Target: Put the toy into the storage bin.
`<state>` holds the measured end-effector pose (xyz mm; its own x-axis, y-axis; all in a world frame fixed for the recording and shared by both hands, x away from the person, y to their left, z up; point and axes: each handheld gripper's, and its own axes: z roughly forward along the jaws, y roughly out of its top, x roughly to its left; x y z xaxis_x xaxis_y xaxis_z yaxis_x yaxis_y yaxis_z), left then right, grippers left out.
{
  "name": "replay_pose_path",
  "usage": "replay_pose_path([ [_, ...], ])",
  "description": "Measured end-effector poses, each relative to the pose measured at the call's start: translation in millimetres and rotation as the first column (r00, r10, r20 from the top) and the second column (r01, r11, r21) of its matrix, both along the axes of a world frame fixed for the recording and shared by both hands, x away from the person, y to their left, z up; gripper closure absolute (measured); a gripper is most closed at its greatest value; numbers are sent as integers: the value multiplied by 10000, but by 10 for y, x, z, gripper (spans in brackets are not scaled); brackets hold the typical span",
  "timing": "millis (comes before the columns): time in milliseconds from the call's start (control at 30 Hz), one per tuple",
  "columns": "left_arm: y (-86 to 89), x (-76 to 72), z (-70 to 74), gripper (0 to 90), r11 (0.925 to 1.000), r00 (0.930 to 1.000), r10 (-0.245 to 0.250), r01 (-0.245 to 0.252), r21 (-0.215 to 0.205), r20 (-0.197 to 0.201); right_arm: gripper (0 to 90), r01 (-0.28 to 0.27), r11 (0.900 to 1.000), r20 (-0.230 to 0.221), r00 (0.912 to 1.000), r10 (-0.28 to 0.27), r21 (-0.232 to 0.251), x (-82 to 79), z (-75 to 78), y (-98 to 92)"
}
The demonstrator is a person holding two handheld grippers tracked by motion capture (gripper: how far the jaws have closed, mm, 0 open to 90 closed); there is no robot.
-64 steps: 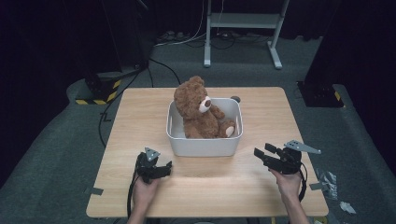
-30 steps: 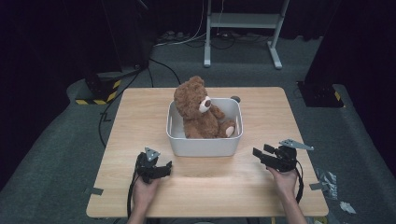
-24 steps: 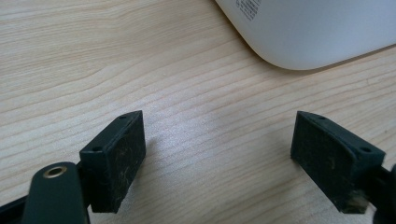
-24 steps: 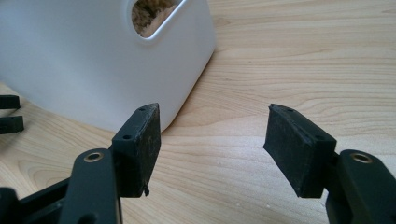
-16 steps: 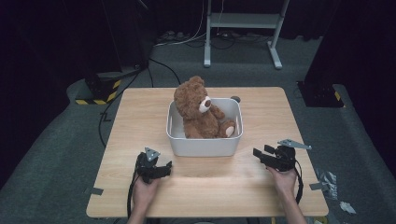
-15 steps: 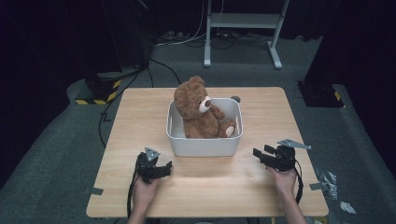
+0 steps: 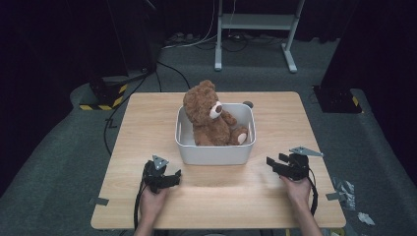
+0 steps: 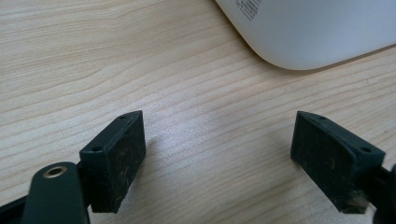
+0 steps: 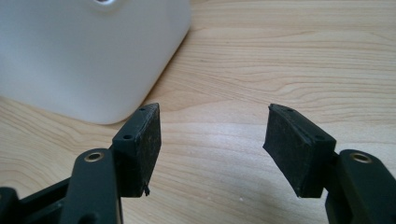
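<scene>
On the desk (image 7: 147, 128), a teddy bear (image 7: 209, 115) is seated in the white bin (image 7: 215, 152), both the left gripper (image 7: 169, 178) and right gripper (image 7: 274, 164) are held spread and empty, and a centred two-sided approach is judged best.

The right claw (image 9: 212, 149) gapes wide above the wooden table (image 9: 289, 60), a white bin (image 9: 84, 56) just beyond.
</scene>
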<state>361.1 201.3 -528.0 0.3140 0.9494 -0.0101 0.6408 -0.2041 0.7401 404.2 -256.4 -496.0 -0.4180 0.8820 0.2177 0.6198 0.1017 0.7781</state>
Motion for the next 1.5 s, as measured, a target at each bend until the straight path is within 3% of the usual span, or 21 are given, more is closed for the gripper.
replay_pose_path([
  [733, 0, 0, 0, 180, 10000, 10000, -2, 2, -1, 5, 360, 200, 9905, -104, 9997, -216, -1359, 50, -137, 75],
  [1500, 1, 1, 0, 180, 10000, 10000, -13, 13, 14, 3, 361, 258, 9856, -320, 9990, -316, -1674, 101, -238, 131],
])
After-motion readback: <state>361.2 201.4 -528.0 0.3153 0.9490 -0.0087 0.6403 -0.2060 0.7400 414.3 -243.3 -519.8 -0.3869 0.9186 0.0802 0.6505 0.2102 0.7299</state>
